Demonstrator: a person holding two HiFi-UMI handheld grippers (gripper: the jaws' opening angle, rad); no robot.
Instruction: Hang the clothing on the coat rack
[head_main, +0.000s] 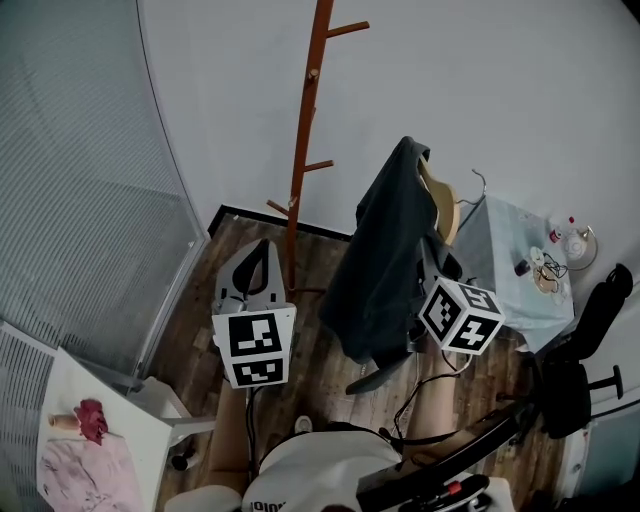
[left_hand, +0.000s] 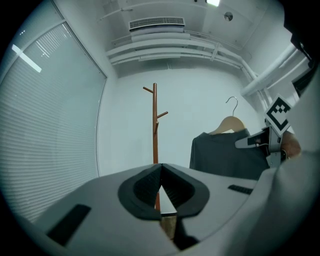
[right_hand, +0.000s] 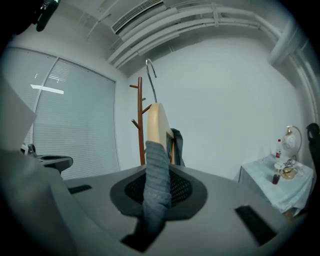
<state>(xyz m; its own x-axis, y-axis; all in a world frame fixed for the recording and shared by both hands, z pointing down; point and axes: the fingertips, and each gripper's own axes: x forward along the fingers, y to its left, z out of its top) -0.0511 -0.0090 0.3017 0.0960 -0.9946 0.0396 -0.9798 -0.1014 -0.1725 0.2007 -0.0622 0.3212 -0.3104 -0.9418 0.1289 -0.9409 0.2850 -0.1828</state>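
A dark grey garment hangs on a wooden hanger with a metal hook. My right gripper is shut on the garment's shoulder over the hanger and holds it up in the air. The brown wooden coat rack stands against the white wall, left of the garment and apart from it. My left gripper hovers near the rack's foot with its jaws shut and nothing between them. In the left gripper view the rack is straight ahead and the garment is at the right.
A small table under a pale cloth, with bottles and a lamp, stands at the right wall. A black office chair is beside it. A white table with pink cloth is at lower left. Window blinds fill the left.
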